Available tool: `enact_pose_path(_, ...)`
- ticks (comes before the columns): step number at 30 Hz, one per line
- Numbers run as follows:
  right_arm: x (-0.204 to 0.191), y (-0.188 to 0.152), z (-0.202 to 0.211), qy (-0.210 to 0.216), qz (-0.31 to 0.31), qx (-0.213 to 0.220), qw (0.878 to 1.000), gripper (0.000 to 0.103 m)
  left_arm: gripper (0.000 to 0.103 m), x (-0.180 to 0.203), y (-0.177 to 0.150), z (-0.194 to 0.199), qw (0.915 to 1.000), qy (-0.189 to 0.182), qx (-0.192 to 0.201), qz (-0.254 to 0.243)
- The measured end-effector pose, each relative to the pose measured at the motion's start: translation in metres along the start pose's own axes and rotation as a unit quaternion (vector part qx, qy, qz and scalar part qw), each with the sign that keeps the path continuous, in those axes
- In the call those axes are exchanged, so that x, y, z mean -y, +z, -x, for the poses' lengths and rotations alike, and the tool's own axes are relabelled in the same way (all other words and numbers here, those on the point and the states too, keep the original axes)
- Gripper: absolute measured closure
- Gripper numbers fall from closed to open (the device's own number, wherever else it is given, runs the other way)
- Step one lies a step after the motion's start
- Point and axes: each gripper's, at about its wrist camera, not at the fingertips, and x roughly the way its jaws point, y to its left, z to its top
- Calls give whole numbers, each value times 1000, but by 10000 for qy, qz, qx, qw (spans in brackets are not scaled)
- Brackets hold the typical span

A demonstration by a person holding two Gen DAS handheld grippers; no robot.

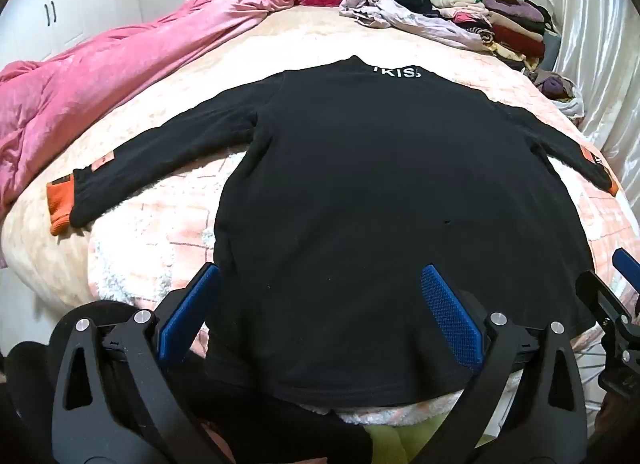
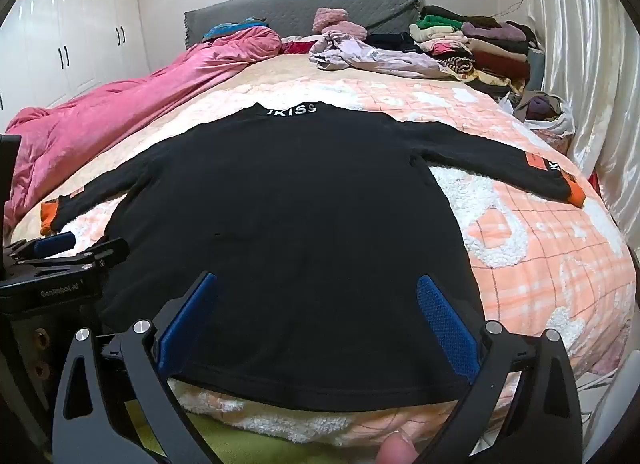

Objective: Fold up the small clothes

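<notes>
Sweater: your black long-sleeved sweater (image 1: pixel 360 191) lies flat, back up, sleeves spread wide on the bed, hem nearest you.
Fabric: soft matte knit; orange ribbed cuffs (image 1: pixel 60 207); orange patches on both sleeves.
Writing: white letters at the collar read "KISS" (image 2: pixel 293 109), with a partial character before them; sleeve lettering is too small to read.
Blanket: fluffy peach-and-white checked blanket (image 2: pixel 540 232) beneath the sweater.
Left gripper: your left gripper (image 1: pixel 320 304) has its blue textured pads spread wide over the hem, holding nothing.
Right gripper: your right gripper (image 2: pixel 316 312) is likewise spread wide above the hem, clamped on nothing.
Surroundings: crumpled pink velvet quilt (image 1: pixel 120 63) to the left; lilac garment (image 2: pixel 360 55) and stacked folded clothes (image 2: pixel 480 43) by the grey headboard (image 2: pixel 300 7); white wardrobe (image 2: pixel 72 35); satin curtain (image 2: pixel 592 63).
Fingertip: one shows at the right view's bottom edge (image 2: pixel 396 450).
</notes>
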Motion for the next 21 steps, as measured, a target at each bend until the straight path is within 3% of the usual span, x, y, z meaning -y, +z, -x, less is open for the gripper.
enact_pose_path(21,-2,0,7,-58,32,78,9999,4,9,0,1,3,9999,47,111,-79)
